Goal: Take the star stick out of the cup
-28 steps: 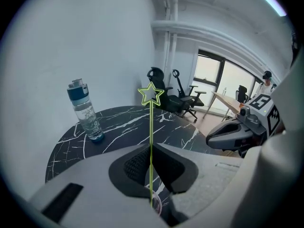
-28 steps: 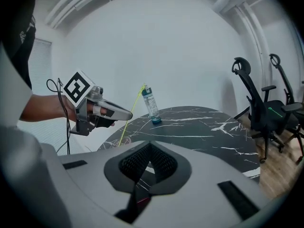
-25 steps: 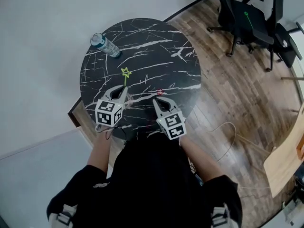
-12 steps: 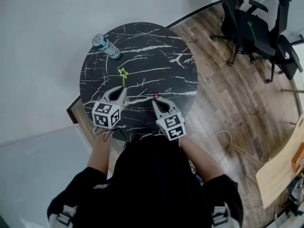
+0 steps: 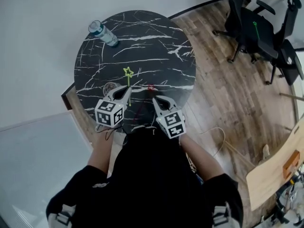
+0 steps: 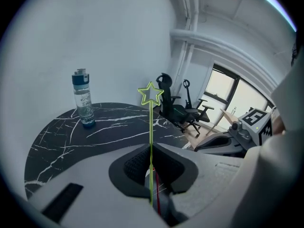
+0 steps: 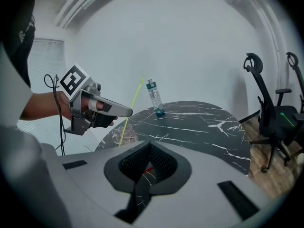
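Ok, left hand-held gripper point(image 6: 151, 164) is clamped on the star stick point(image 6: 151, 127). Jaws pinch the thin green shaft low down, star up top, stick near upright. Makes sense: grab it low & hold it vertical so it slides straight up w/o tipping the cup point(image 7: 125, 136). The cup's a clear one, standing on the black marbled surface point(image 5: 156, 46) just beside the left gripper's tip. In the right gripper view the stick's bottom end lines up w/ the cup, so can't tell if it's past the rim. My guess is the lift is partway, prob a bit more height needed.

Right hand-held gripper point(image 5: 156, 100): jaws together too, w/ a thin red stick point(image 5: 151, 87) nipped between them, its red top poking out in front. It sits off to the side, near the left one but apart, which leaves the lane clear, I'd say.

Water bottle point(image 5: 103, 33) stands at the far edge, well away, no bother.
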### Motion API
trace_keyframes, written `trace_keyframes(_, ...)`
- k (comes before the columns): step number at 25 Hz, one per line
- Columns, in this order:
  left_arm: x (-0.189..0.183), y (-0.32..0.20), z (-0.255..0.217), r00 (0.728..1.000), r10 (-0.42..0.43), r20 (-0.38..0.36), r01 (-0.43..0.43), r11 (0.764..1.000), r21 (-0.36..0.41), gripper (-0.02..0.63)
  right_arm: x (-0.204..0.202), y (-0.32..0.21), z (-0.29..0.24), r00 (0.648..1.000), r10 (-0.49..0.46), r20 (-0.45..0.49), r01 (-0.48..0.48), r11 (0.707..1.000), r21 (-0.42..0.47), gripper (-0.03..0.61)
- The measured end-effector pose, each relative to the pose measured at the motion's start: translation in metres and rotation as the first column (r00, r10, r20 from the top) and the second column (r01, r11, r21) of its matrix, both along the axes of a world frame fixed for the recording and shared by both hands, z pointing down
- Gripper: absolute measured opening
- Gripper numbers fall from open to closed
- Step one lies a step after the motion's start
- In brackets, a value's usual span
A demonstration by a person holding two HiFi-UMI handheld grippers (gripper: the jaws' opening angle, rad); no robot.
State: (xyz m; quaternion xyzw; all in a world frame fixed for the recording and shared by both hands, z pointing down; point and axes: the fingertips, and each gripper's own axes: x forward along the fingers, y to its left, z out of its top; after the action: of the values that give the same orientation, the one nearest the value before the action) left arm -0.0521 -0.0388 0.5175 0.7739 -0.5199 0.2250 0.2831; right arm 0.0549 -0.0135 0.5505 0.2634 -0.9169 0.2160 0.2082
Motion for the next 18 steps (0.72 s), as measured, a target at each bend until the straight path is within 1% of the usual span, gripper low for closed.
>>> trace_keyframes(5,0.013,0.016,0.017,0.999,-0.031,-0.04,0.029,0.999,-0.034,0.012,0.005,0.009,0.009,0.999,-0.031,-0.011,0.031,0.999,-0.015,-0.003)
trace_keyframes(10,0.023,0.032,0.03,0.991,-0.078,-0.11,0.071,0.995,-0.065,0.011,0.006,0.015,0.017,0.999,-0.053,-0.015,0.052,0.998,-0.027,-0.003)
trace_keyframes(15,0.031,0.043,0.045,0.988,-0.092,-0.126,0.08,0.992,-0.097,0.012,0.006,0.02,0.025,0.998,-0.063,-0.022,0.062,0.997,-0.041,-0.003)
trace_keyframes(18,0.036,0.048,0.059,0.981,-0.11,-0.159,0.09,0.988,-0.128,0.011,0.008,0.024,0.033,0.997,-0.064,-0.031,0.062,0.996,-0.058,-0.003)
